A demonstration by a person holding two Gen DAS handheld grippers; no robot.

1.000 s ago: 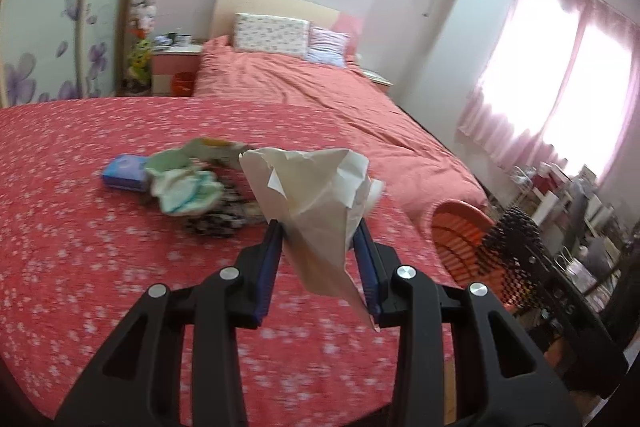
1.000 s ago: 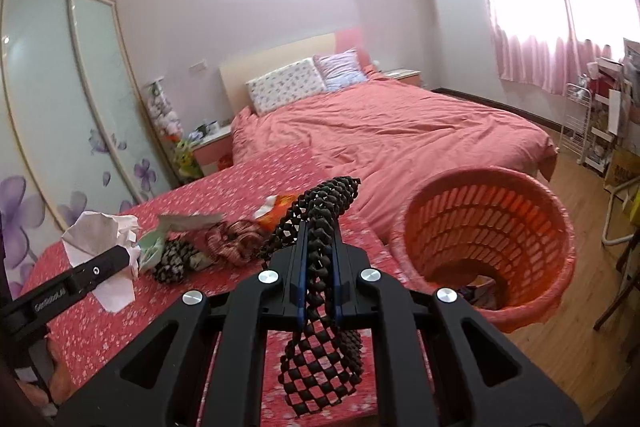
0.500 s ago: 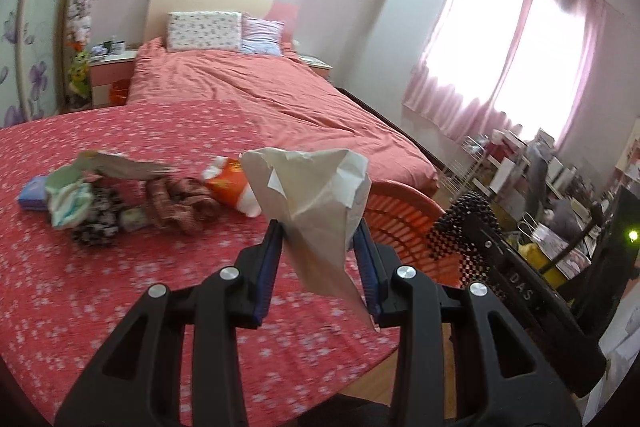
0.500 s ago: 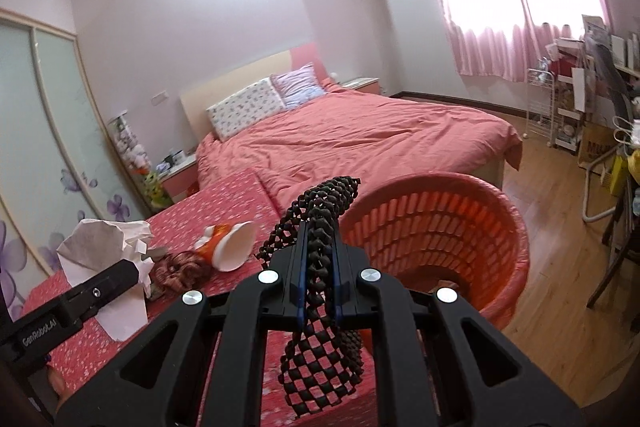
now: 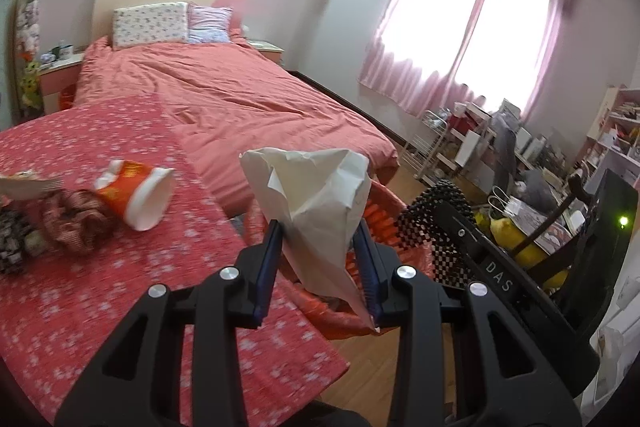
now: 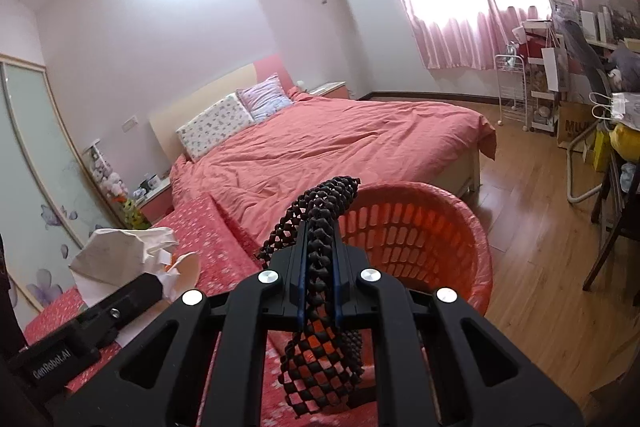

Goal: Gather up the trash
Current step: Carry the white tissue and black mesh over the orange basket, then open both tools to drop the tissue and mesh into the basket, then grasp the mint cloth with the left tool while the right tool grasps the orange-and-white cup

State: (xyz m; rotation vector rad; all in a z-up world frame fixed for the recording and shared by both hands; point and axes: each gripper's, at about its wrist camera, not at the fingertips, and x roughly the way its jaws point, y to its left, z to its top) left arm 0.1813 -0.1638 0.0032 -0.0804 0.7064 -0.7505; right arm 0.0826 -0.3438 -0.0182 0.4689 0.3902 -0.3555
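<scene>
My left gripper (image 5: 318,239) is shut on a crumpled white paper (image 5: 316,195) and holds it over the near rim of the orange basket (image 5: 376,211). My right gripper (image 6: 319,239) is shut on a black mesh net (image 6: 320,355) and holds it at the basket's (image 6: 420,227) near rim. The right gripper and its net also show in the left wrist view (image 5: 424,223). The paper also shows in the right wrist view (image 6: 120,255). On the red flowered table (image 5: 120,299) lie an orange paper cup (image 5: 140,193) on its side and dark wrappers (image 5: 68,219).
A bed with a pink cover (image 5: 240,99) stands behind the table. Wooden floor (image 6: 532,227) lies right of the basket. Shelves and a cluttered desk (image 5: 540,163) stand at the right by the curtained window. A nightstand (image 5: 56,71) is at the back left.
Both grippers have swung right from over the table toward the orange basket, carrying the paper and the net. The trash pile has slid to the left of the left wrist view.
</scene>
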